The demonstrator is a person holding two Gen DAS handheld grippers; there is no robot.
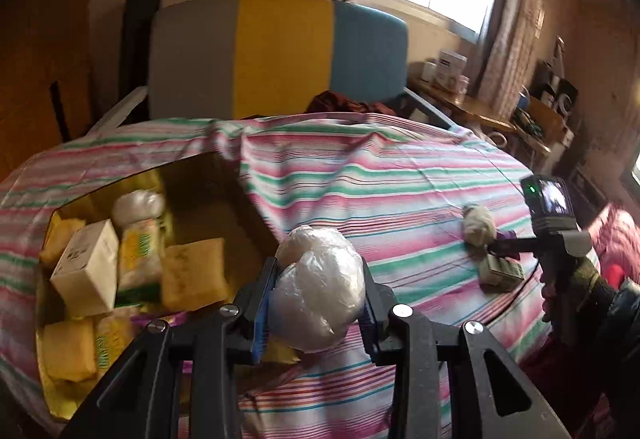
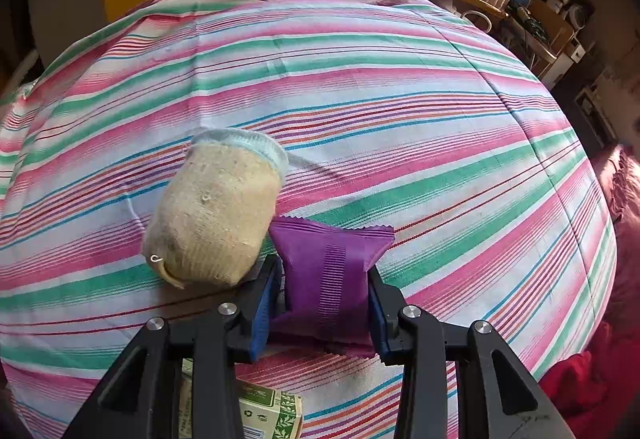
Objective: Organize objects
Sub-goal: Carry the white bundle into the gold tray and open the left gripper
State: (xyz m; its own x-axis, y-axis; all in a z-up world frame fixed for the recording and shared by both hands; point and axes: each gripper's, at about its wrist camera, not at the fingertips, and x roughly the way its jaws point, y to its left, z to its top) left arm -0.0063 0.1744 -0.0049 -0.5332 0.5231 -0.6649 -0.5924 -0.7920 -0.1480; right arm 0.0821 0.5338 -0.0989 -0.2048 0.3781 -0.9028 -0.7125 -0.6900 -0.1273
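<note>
Left wrist cam: the left gripper [image 1: 320, 299] is squeezing a white plastic-wrapped bundle [image 1: 320, 287] between its blue pads, holding it up over the striped bedsheet [image 1: 400, 183], just beside the cardboard box [image 1: 224, 207] sitting at the sheet's left edge. That box is holding yellow packets [image 1: 192, 271] and a small white carton [image 1: 86, 263]. Over by the sheet's right edge, the right gripper [image 1: 500, 245] is reaching down next to a rolled beige sock [image 1: 478, 225].

Right wrist cam: the right gripper [image 2: 326, 303] is pinching a purple sachet [image 2: 328, 271], jaws pressing in on both its sides. The rolled beige sock [image 2: 216, 215] is lying on the striped bedsheet [image 2: 400, 99], touching the left finger. A green-printed box [image 2: 272, 415] is peeking out under the gripper, at the sheet's near edge.
</note>
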